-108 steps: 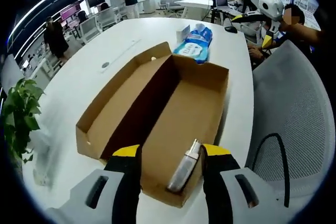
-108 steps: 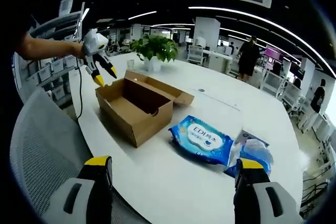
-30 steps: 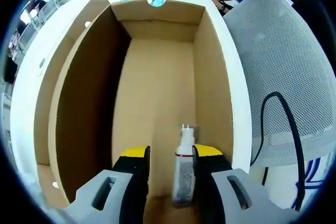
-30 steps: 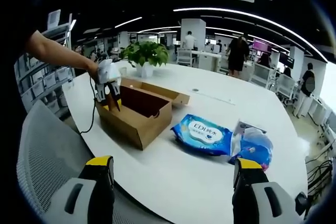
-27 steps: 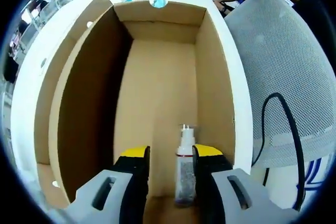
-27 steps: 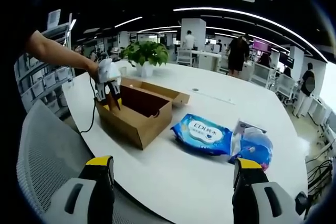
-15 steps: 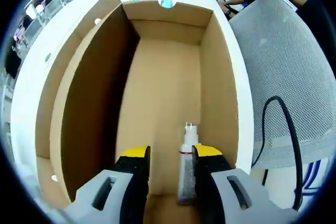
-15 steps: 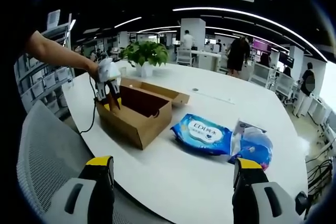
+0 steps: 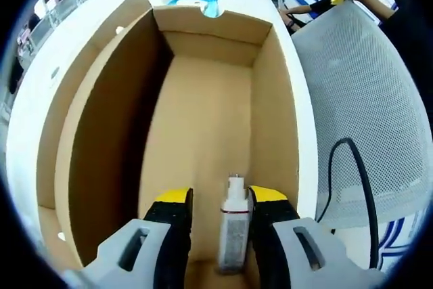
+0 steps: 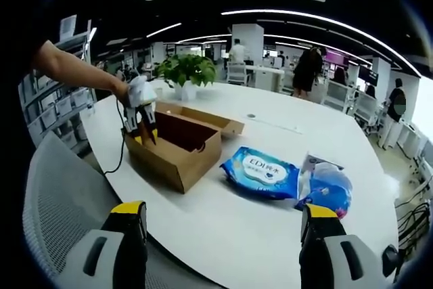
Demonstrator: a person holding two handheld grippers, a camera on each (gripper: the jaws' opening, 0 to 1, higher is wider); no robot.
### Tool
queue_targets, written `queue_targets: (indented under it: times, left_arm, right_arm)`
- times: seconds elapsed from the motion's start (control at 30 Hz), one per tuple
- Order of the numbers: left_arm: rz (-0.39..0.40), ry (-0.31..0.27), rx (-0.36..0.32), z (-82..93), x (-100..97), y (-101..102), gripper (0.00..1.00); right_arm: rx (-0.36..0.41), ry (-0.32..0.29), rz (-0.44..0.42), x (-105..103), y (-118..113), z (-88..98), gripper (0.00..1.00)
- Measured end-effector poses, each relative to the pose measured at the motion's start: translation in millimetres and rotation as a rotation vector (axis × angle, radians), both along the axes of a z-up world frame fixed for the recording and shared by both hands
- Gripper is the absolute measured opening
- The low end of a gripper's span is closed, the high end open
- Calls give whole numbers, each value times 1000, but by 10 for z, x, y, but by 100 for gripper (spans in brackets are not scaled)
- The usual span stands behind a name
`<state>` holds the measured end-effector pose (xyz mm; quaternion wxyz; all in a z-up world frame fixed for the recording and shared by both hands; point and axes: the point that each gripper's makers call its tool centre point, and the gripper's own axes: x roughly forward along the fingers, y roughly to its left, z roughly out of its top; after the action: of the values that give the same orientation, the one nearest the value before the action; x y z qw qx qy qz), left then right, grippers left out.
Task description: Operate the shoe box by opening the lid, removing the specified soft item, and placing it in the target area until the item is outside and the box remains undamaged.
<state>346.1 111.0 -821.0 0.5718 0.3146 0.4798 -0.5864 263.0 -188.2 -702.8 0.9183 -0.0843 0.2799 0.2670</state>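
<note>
Bottle (image 9: pixel 233 235) now upright between tool (image 9: pixel 218 202) jaws

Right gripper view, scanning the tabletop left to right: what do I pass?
Left gripper dipped into the shoe box → open shoe box → blue wet-wipes pack → crumpled blue-and-clear bag.

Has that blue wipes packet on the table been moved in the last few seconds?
No. In the right gripper view the blue wipes packet lies in the same spot beside the cardboard box, on the white table.
</note>
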Motion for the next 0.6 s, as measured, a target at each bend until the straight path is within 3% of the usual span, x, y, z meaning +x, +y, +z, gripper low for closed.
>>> queue_targets:
  times: [0.6]
  left_arm:
    - [31,-26,11,-41,83,43,29]
  right_arm:
    - [8,1,-3,-5,3,-4,95]
